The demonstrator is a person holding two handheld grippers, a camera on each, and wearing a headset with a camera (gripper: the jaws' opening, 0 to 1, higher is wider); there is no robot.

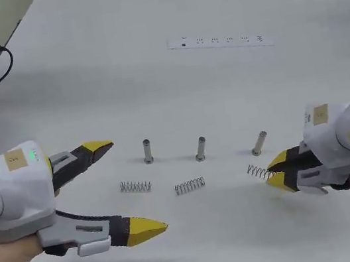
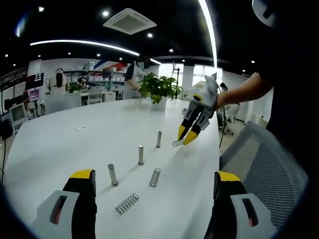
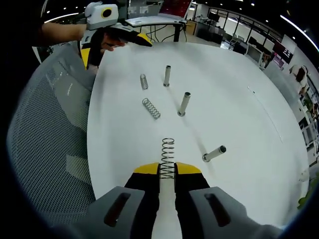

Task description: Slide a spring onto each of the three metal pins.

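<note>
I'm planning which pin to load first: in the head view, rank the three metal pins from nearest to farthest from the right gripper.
1. Right pin, just beside the right gripper, which holds a spring.
2. Middle pin, centre of the row.
3. Left pin, far end of the row.

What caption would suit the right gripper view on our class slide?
Right gripper shut on a spring, three metal pins and two loose springs waiting on the white table.

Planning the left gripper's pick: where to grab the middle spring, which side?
Likely near one end of the middle spring, jaws across its coils, coming from above: it lies flat on the table, and an end grip leaves its length free for a pin.
</note>
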